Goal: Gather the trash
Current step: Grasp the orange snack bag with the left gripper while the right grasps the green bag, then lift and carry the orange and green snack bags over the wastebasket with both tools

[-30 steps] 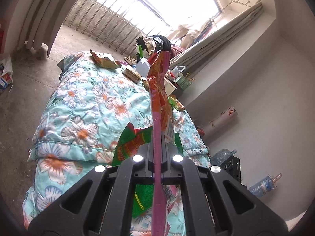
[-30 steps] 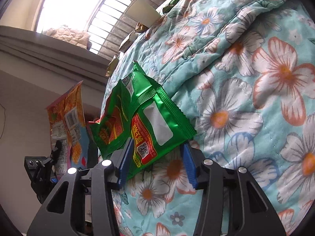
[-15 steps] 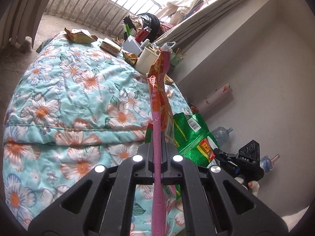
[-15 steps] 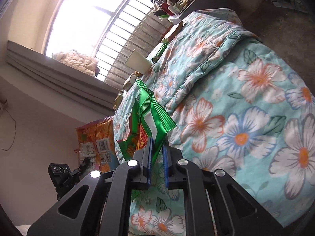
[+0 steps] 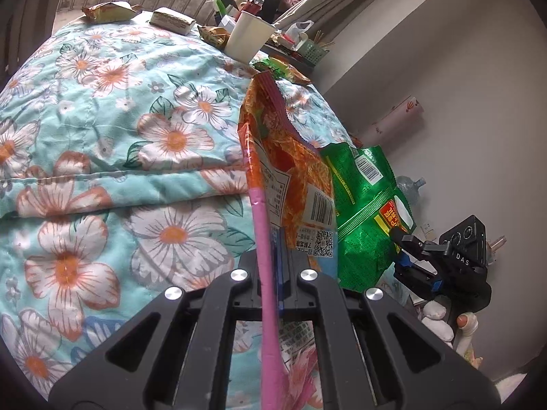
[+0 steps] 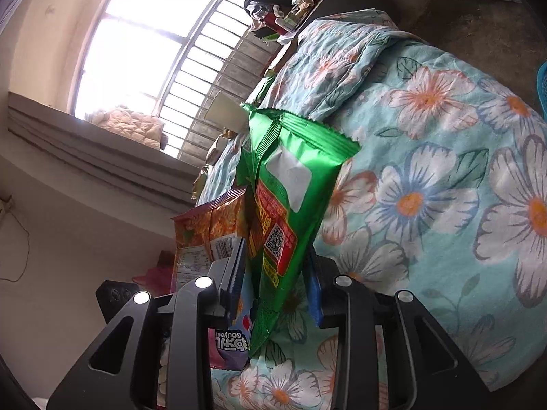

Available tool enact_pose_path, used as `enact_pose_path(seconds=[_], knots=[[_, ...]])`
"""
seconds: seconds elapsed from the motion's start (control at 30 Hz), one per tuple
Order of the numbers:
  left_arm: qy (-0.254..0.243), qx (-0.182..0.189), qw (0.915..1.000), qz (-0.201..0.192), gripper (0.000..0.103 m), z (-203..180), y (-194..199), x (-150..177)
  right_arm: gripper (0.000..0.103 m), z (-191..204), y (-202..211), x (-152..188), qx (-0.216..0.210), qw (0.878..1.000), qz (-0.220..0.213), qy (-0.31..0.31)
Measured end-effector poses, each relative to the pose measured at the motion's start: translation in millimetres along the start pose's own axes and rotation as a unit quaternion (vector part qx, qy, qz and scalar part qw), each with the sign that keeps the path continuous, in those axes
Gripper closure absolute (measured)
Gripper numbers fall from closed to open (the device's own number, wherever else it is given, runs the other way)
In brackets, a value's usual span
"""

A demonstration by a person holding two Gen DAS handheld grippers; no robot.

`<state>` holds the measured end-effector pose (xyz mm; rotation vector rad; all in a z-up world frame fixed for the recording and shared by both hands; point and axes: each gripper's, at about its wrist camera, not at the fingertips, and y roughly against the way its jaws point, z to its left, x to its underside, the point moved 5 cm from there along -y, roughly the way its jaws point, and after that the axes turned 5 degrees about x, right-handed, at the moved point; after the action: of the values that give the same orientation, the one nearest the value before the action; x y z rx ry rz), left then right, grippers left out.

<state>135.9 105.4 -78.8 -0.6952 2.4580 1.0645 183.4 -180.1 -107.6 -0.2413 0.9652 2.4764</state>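
Two snack bags are in hand, so the collecting step is judged mid-way. Clamped tight between the jaws of the left gripper [image 5: 277,239] is a crinkly orange-and-pink foil snack bag [image 5: 294,171], held edge-on and upright, with its serrated top well beyond the jaw tips. The jaws of the right gripper [image 6: 277,273] stand parted, and a glossy green foil snack bag [image 6: 290,198] with a red label and a ribbed, zigzag-cut seal hangs between the blue pads [image 6: 236,270]. Whether the pads press on it cannot be told. The green bag lies just beside the orange one, and the two seem to touch.

The next move is judged to call for a firm hold on the green bag, or its pairing with the orange one, before either is carried to a bin; none is seen.

Beyond both jaws a soft quilted turquoise bedspread with orange-centred flowers [image 6: 444,171] is spread. Further off, more trash is left: a white paper cup [image 5: 248,39], a flat tan carton [image 5: 172,20] and a crumpled gold wrapper [image 5: 109,10].
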Motion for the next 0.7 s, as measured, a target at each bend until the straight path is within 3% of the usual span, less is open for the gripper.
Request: enact_pose_path(seconds=[0.1,0.17,0.33,0.7], knots=[[0.002,0.002,1.0,-0.002,0.102,-1.4,3.4,1.0,0.071,9.1,-13.7,11.5,0.02,0.999,0.012,0.023],[0.0,0.006,1.0,-0.004,0.102,-3.9,6.5,1.3,0.083,12.9,-17.7,16.3,0.028,0.999,0.015,0.033],[-0.013,0.019,0.9996,-0.013,0.102,-14.3,13.6,-1.3,0.09,13.8,-14.0,11.0,0.029,0.999,0.005,0.039],[-0.035,0.05,0.997,-0.048,0.103,-39.2,36.6,-11.7,0.093,-7.9,9.1,2.1,0.045,0.998,-0.019,0.027]])
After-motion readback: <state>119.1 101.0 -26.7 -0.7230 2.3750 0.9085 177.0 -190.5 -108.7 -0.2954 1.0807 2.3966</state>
